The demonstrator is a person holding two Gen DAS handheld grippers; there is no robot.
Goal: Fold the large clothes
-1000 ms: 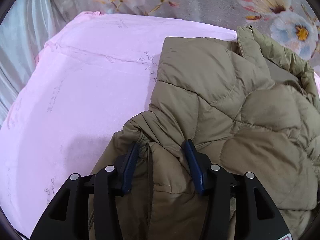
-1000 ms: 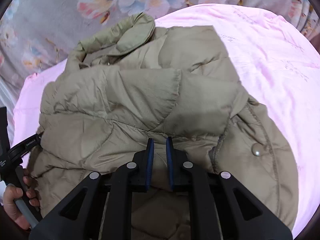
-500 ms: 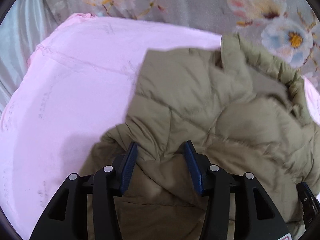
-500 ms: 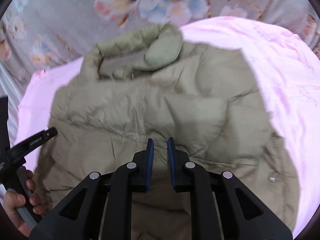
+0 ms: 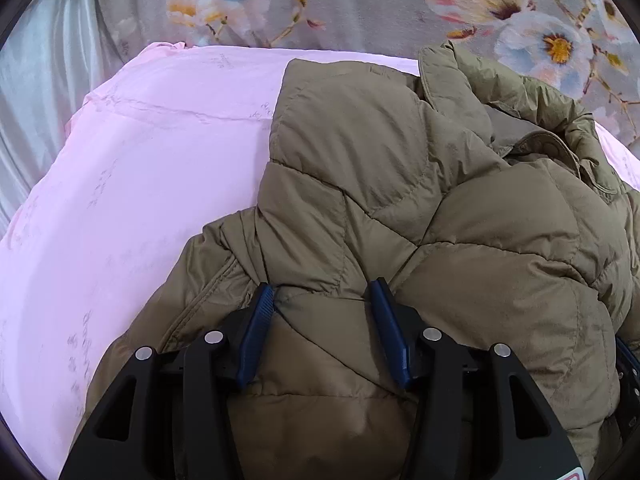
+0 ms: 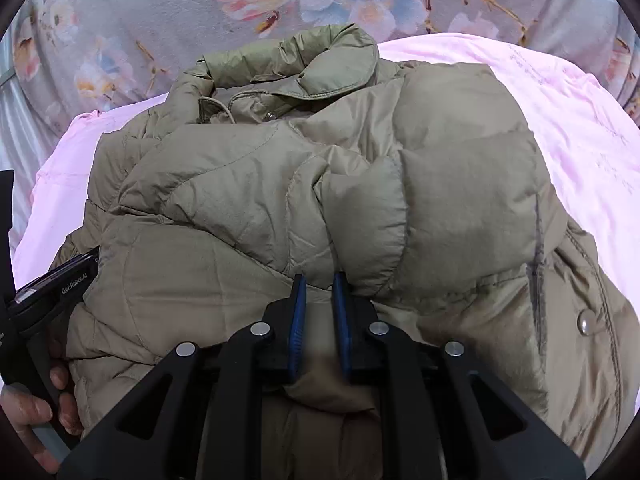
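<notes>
A khaki quilted down jacket (image 5: 400, 200) lies bunched on a pink bedsheet (image 5: 140, 200), its collar (image 6: 320, 64) at the far end. My left gripper (image 5: 322, 312) is closed on a thick puffy fold at the jacket's near left edge, the blue pads held wide apart by the padding. My right gripper (image 6: 320, 292) is shut on a thin fold of the same jacket (image 6: 280, 200) near its middle, the pads almost together. In the right wrist view the left gripper (image 6: 52, 284) shows at the left edge, held by a person's hand (image 6: 28, 412).
A grey flowered cloth (image 5: 360, 0) covers the area behind the bed. A shiny silver curtain (image 5: 36, 100) hangs at the far left. Bare pink sheet (image 6: 560, 120) stretches to the jacket's right and left. A metal snap (image 6: 585, 325) sits on the jacket's right front.
Both grippers shifted with the jacket in their grip, blurring the view half a second ago. The folded padding has settled slightly nearer the collar. Neither grip has changed.
</notes>
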